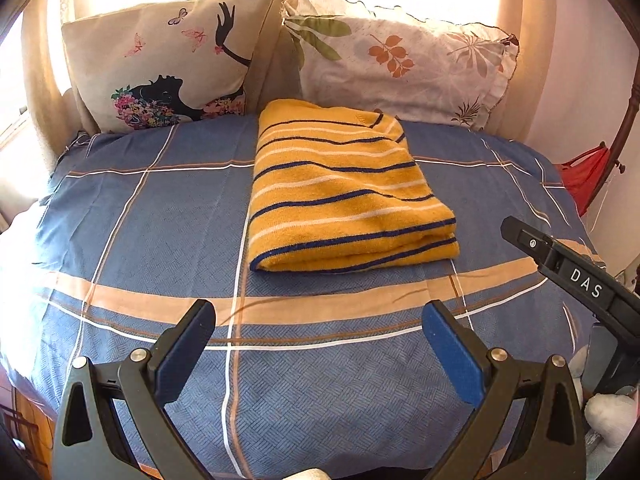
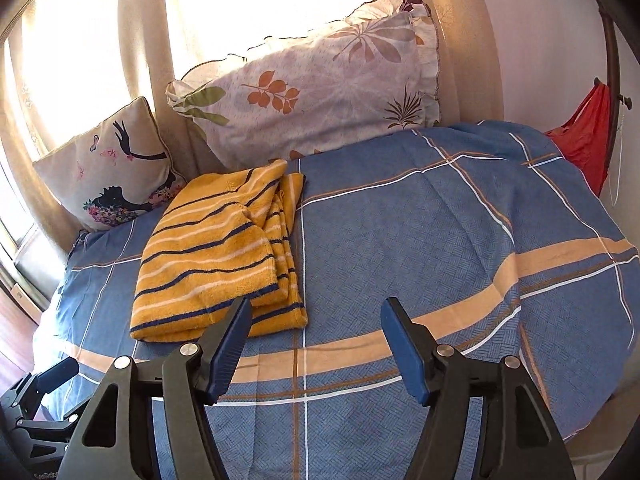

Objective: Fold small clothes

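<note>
The yellow striped garment [image 1: 344, 192] lies folded into a compact rectangle on the bed [image 1: 160, 216], toward the head end, with its far edge close to the two pillows. Its layers are stacked, and the folded edges show along the near side. In the right wrist view the garment [image 2: 216, 256] sits left of centre, with the layers visible along its right edge.

Left claw [image 1: 320, 344]: fingers spread wide apart, holding nothing, positioned over the blue checked sheet short of the garment and not touching it.

Right claw [image 2: 316, 344]: fingers likewise apart and empty. Its left finger [image 2: 228, 348] overlaps the garment's near corner in view; contact cannot be confirmed.

A butterfly cushion [image 1: 160, 64] and a leaf-print pillow [image 1: 400, 60] lean against the curtain [image 1: 40, 92]. A red bag [image 2: 584, 144] hangs at the right.
</note>
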Demonstrator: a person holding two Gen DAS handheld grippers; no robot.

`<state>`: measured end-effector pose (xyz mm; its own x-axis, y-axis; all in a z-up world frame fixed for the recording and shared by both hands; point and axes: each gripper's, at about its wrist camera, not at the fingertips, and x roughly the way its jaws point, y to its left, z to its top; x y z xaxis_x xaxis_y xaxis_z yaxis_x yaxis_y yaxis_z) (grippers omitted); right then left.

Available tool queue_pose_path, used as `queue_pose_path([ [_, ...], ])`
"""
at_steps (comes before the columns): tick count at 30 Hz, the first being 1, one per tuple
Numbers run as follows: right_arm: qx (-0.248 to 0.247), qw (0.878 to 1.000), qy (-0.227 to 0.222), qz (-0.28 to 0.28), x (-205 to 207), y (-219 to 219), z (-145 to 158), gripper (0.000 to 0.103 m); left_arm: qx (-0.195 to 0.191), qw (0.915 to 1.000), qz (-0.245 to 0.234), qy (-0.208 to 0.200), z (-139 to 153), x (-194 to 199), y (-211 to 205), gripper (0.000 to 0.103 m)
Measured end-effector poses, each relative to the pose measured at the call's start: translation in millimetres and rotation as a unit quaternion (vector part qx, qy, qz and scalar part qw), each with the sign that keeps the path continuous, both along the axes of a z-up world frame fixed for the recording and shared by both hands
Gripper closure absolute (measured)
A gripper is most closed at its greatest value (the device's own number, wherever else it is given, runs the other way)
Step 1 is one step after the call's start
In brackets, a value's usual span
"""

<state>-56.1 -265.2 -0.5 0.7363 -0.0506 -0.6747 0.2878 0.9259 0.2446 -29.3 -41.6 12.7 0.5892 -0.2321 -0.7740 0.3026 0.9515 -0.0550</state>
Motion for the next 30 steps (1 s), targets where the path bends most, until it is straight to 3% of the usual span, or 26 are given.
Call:
queue_pose_path([
  [8, 0.005, 1.000, 0.018, 0.022, 35, 4, -19, 0.031, 0.009, 0.9998, 0.010, 0.016, -14, 29, 0, 0.000],
  [19, -0.012, 0.999, 0.037, 0.021, 80, -1, -35, 0.030, -0.008, 0.9978, 0.014, 0.064, -46, 81, -3, 0.000],
  [30, -0.028, 0.998, 0.044, 0.037, 96, 9, -36, 0.030, -0.020, 0.9960, 0.025, 0.083, -59, 92, 5, 0.000],
])
